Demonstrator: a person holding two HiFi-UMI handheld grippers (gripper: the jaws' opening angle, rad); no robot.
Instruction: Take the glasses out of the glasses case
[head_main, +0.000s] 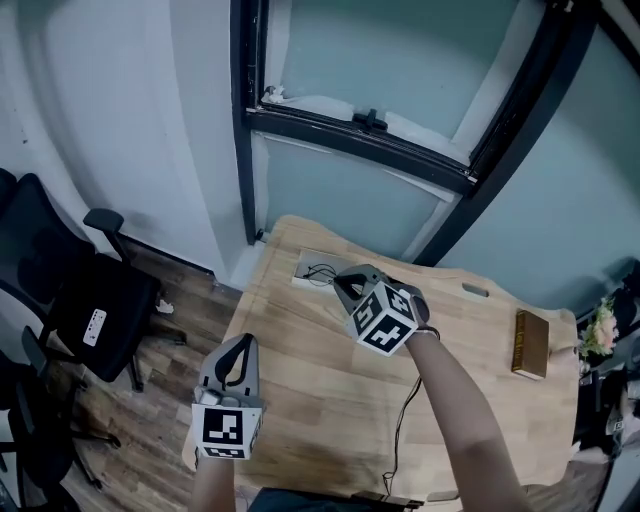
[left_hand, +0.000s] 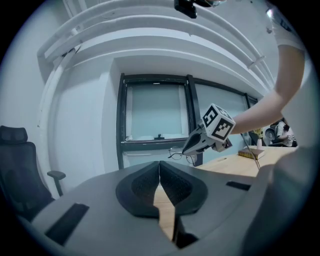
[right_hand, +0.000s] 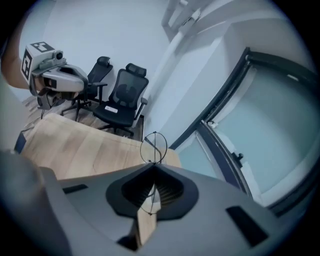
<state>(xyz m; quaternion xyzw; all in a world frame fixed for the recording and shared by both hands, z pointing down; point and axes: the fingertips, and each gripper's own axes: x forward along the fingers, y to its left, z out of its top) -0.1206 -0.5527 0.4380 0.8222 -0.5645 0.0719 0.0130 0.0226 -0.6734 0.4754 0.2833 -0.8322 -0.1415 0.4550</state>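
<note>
My right gripper (head_main: 338, 283) is shut on thin wire-framed glasses (head_main: 320, 272) and holds them in the air above the far side of the wooden table (head_main: 300, 400). In the right gripper view one round lens (right_hand: 153, 147) stands just past the closed jaws (right_hand: 152, 167). The left gripper view shows the glasses (left_hand: 177, 154) hanging from the right gripper's tip (left_hand: 185, 151). A pale flat rectangle (head_main: 303, 268) lies on the table under them; I cannot tell whether it is the case. My left gripper (head_main: 240, 342) hovers at the table's near left corner, shut and empty (left_hand: 160, 165).
A brown book (head_main: 530, 343) lies near the table's right edge, with flowers (head_main: 603, 325) beyond it. A thin cable (head_main: 400, 420) runs along the table beside my right arm. Black office chairs (head_main: 90, 310) stand on the floor to the left. A dark window frame (head_main: 360, 135) is behind the table.
</note>
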